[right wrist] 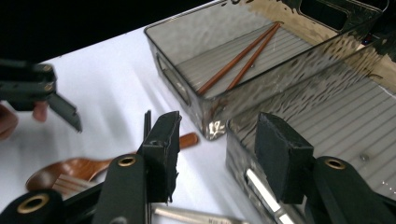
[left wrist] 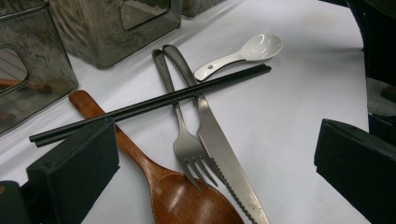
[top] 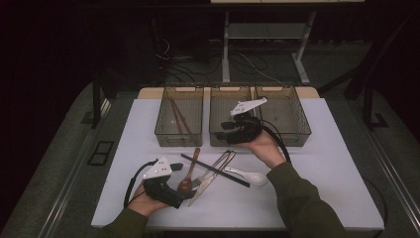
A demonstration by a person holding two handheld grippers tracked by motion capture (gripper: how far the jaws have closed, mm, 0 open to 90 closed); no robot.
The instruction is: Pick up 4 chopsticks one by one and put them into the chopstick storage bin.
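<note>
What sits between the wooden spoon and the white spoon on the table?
In the high view, between the wooden spoon and the white spoon lie the fork and knife, with the black chopsticks laid across them.

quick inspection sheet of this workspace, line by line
surface: white table, no spills seen
job's things: wooden spoon, fork, knife, black chopsticks laid across them, white spoon; three clear bins, brown chopsticks in the left one
clutter: nothing seen
grippers: left gripper open by the wooden spoon; right gripper open at the middle bin's near wall
cables: one trails from each gripper; loose cables on the floor
surroundings: dark, table legs beyond
</note>
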